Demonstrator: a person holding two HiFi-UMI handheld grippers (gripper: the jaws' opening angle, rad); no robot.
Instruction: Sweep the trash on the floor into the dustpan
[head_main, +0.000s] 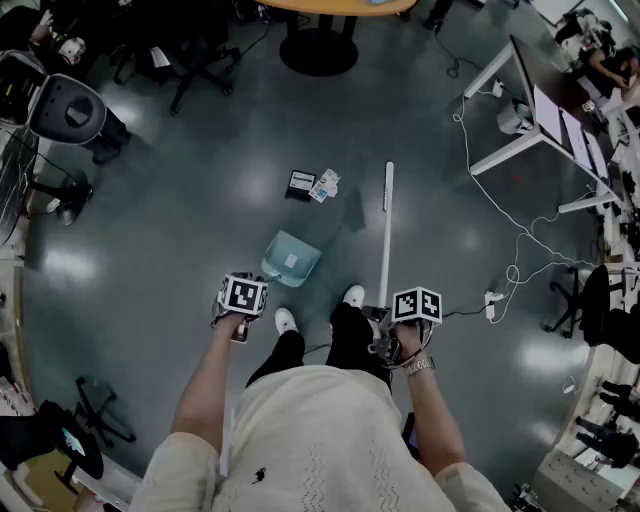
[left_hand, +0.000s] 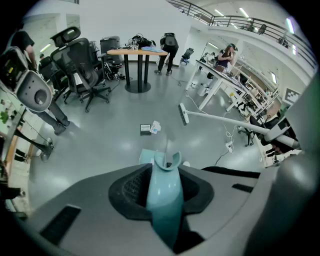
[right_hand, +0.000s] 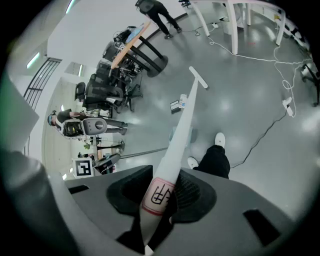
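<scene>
Left tool (left_hand: 162, 192): clamped on dustpan (head_main: 291, 258) handle | right tool (right_hand: 160, 200): clamped on broom (head_main: 386, 230) | trash (head_main: 313, 185): on floor (head_main: 180, 200), beyond dustpan, unswept

We read no words, no numbers. Broom label (right_hand: 157, 196): red border, black glyph, we can't decode it. Trash (head_main: 302, 182) print too small for us.

You are holding two grippers: one left gripper (left_hand: 165, 191) and one right gripper (right_hand: 159, 196). You are handling one dustpan (head_main: 291, 258) and one broom (head_main: 386, 235). You are facing two trash pieces on the floor (head_main: 170, 230): one dark packet (head_main: 301, 183) and one pale wrapper (head_main: 324, 186). You are wearing two white shoes (head_main: 353, 296).
</scene>
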